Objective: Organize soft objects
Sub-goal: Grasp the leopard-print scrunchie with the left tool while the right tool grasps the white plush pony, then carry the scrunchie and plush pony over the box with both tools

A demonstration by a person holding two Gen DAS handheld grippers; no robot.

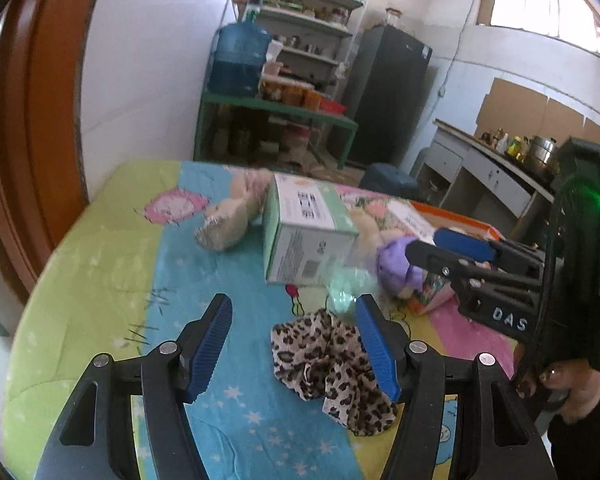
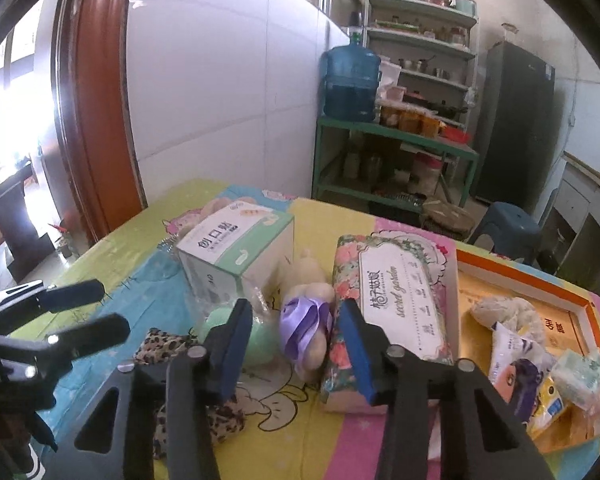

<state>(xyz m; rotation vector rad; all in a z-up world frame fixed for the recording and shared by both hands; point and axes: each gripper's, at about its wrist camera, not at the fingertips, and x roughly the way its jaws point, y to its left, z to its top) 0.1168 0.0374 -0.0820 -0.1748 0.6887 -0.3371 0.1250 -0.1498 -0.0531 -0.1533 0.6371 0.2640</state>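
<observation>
A leopard-print cloth point(image 1: 332, 368) lies crumpled on the table, between my left gripper's point(image 1: 296, 344) open blue pads; it also shows in the right wrist view point(image 2: 168, 344). My right gripper point(image 2: 296, 348) is open and empty, hovering over a small plush toy with a purple ribbon point(image 2: 306, 320), which also shows in the left wrist view point(image 1: 396, 264). A green soft ball in clear wrap point(image 2: 256, 332) lies left of the plush. A beige plush point(image 1: 232, 216) lies behind the white-green box point(image 1: 304, 232).
A floral tissue pack point(image 2: 396, 300) lies right of the plush. An orange tray point(image 2: 540, 280) at the right holds several packets and a white cloth bundle point(image 2: 508, 312). The table wears a colourful cartoon cloth point(image 1: 100, 280). Shelves and a water jug point(image 2: 352, 80) stand behind.
</observation>
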